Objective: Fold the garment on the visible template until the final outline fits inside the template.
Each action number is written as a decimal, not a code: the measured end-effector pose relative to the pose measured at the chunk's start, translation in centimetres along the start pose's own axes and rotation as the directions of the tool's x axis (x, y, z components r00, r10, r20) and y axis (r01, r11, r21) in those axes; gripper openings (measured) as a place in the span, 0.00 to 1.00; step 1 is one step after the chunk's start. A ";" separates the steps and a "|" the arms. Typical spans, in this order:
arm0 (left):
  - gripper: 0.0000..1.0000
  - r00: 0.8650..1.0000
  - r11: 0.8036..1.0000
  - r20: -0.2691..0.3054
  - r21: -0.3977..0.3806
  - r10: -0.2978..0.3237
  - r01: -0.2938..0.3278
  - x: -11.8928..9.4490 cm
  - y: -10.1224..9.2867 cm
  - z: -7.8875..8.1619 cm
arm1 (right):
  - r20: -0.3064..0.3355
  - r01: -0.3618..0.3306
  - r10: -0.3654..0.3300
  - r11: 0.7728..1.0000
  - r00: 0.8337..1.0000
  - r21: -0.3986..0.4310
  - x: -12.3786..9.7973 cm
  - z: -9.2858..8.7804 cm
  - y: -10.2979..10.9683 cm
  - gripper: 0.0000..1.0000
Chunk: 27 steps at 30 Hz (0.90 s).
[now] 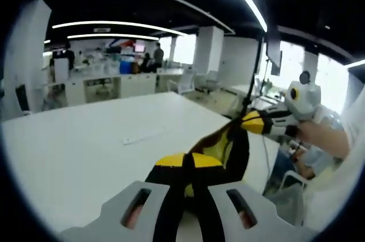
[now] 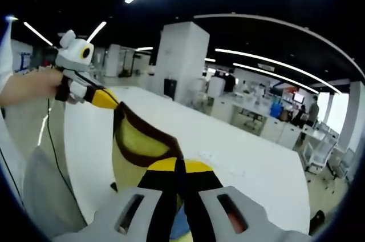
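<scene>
A dark and yellow garment (image 1: 228, 145) hangs stretched in the air above a white table (image 1: 85, 139). The left gripper (image 1: 188, 182) pinches one end, jaws pressed together; the right gripper (image 2: 179, 182) pinches the other end likewise.

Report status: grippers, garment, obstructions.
Left gripper and right gripper both shut on the yellow-and-dark garment, stretched between them above the white table. Nothing blocking seen.

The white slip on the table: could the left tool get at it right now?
Probably not: the left tool is shut on the garment, held above the table, though nothing blocks the slip.
</scene>
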<state>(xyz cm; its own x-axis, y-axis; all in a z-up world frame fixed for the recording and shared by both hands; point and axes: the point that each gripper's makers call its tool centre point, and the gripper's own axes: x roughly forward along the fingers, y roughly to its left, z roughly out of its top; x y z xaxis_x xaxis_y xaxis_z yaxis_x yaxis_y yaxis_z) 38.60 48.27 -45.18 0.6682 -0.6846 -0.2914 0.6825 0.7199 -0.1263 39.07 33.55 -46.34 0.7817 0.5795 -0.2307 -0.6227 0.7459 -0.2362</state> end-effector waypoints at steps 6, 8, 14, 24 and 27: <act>0.00 0.999 1.000 0.049 0.010 0.002 -0.002 -1.0 -0.4 1.9 | 0.035 0.016 -0.016 1.000 0.999 -0.014 -0.6 1.7 -0.1 0.02; 0.00 0.998 1.000 0.066 0.007 0.000 -0.001 -1.2 -0.5 2.5 | 0.045 0.023 -0.022 1.000 0.999 -0.018 -0.9 2.2 -0.2 0.02; 0.00 0.995 1.000 0.103 0.021 0.000 -0.002 -1.9 -0.9 4.1 | 0.080 0.040 -0.037 0.999 0.996 -0.030 -1.6 4.0 -0.3 0.02; 0.00 0.986 1.000 0.167 0.026 -0.009 0.005 -3.5 -1.9 6.3 | 0.127 0.057 -0.051 0.997 0.991 -0.044 -2.8 6.4 -0.1 0.02; 0.00 0.982 1.000 0.187 0.027 -0.008 0.003 -4.1 -2.1 7.1 | 0.142 0.060 -0.053 0.997 0.988 -0.046 -3.3 7.1 0.1 0.02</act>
<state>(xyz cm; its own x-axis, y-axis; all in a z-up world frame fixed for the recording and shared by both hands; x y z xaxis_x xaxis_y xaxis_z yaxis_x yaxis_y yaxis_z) 36.53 48.74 -37.01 0.7064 -0.6996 -0.1076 0.6922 0.7145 -0.1015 36.65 34.03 -38.90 0.8106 0.5799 -0.0813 -0.5756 0.7635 -0.2928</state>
